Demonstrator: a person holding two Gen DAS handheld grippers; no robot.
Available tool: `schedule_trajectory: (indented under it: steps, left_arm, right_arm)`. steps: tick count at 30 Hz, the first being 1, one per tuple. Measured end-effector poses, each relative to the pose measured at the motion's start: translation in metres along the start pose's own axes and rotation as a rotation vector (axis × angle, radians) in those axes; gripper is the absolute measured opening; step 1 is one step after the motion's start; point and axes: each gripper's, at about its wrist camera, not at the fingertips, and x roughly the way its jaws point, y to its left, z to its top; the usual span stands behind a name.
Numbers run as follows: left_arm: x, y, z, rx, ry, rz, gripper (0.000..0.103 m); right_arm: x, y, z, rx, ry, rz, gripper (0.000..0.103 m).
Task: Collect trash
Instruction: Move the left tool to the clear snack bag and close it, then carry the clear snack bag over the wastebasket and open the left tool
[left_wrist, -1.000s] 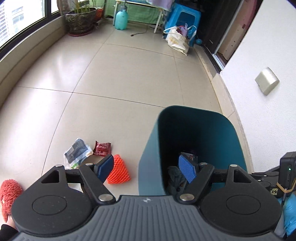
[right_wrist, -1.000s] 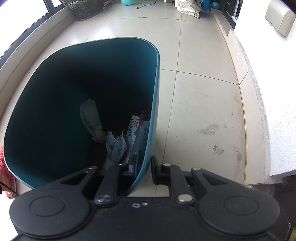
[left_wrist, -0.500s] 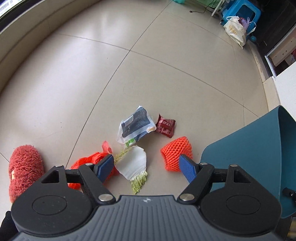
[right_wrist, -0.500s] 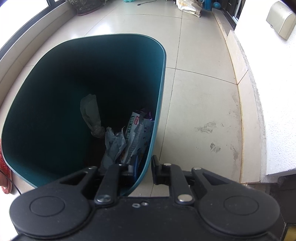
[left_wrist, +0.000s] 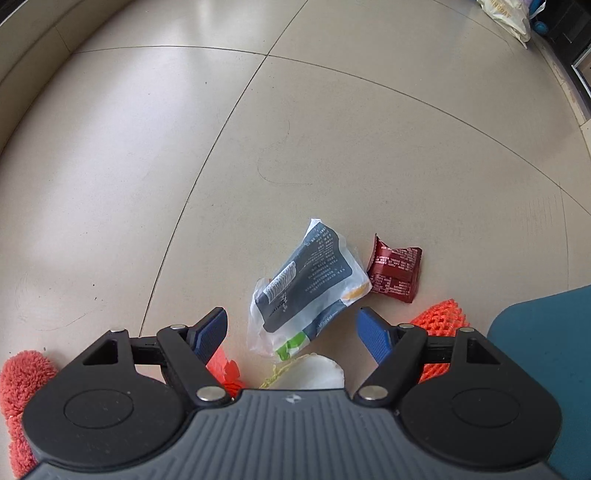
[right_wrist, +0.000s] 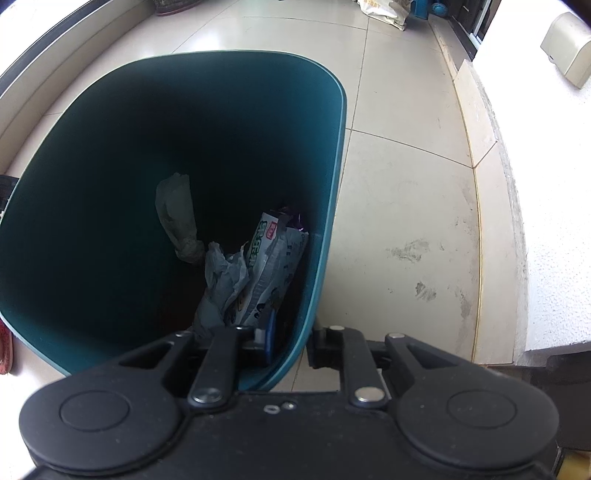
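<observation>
- Trash is split between two places: some of it lies inside the teal bin (right_wrist: 110, 206), the rest loose on the tiled floor (left_wrist: 332, 129) just left of that bin.
- Already in the bin: a crumpled grey tissue (right_wrist: 177, 218), a wad of grey paper (right_wrist: 221, 280) and a white printed wrapper (right_wrist: 269, 266), all heaped at the bottom toward its right wall.
- Left on the floor, in a close cluster: a clear bag with a dark blue label (left_wrist: 306, 284) in the middle, a dark red foil packet (left_wrist: 393, 271) touching its right edge, an orange foam net (left_wrist: 441, 317) nearer and to the right beside the bin, a white scrap with yellowish fringe (left_wrist: 314, 373) at the near edge, and a bit of red plastic (left_wrist: 225, 365) to the near left.
- My judgement: roughly half done, with at least five pieces to go.
- Left gripper (left_wrist: 291, 332) points down over the cluster, fingers spread wide and empty; the blue-labelled bag lies on the floor in line with the gap, though I cannot tell whether the pads touch the floor.
- Right gripper (right_wrist: 291, 347) straddles the bin's near right wall, one finger inside, one outside; its jaws are opening from a narrow gap, and contact with the wall looks slack on the outer side.
</observation>
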Motion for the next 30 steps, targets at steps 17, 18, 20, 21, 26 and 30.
schedule_trajectory:
  steps: [17, 18, 20, 21, 26, 30]
  left_arm:
    - [0.001, 0.006, -0.001, -0.046, -0.022, 0.013, 0.006]
    - [-0.006, 0.005, -0.003, -0.051, -0.023, 0.013, 0.006]
    - [-0.023, 0.005, -0.007, -0.058, -0.024, 0.005, 0.006]
    - [-0.032, 0.004, -0.009, -0.059, -0.025, 0.003, 0.006]
    - [-0.091, -0.003, -0.019, -0.085, -0.07, -0.051, 0.006]
    - [-0.14, -0.016, -0.029, -0.078, -0.1, -0.079, 0.006]
  right_arm:
    - [0.001, -0.006, -0.001, 0.027, -0.004, 0.028, 0.017]
    - [0.001, -0.007, -0.001, 0.034, -0.005, 0.033, 0.017]
    - [0.003, -0.01, -0.001, 0.044, -0.008, 0.034, 0.016]
    - [0.003, -0.01, 0.0, 0.041, -0.009, 0.03, 0.015]
    - [0.002, -0.008, 0.0, 0.037, -0.015, 0.018, 0.014]
    - [0.001, -0.009, -0.002, 0.059, -0.022, 0.018, 0.012]
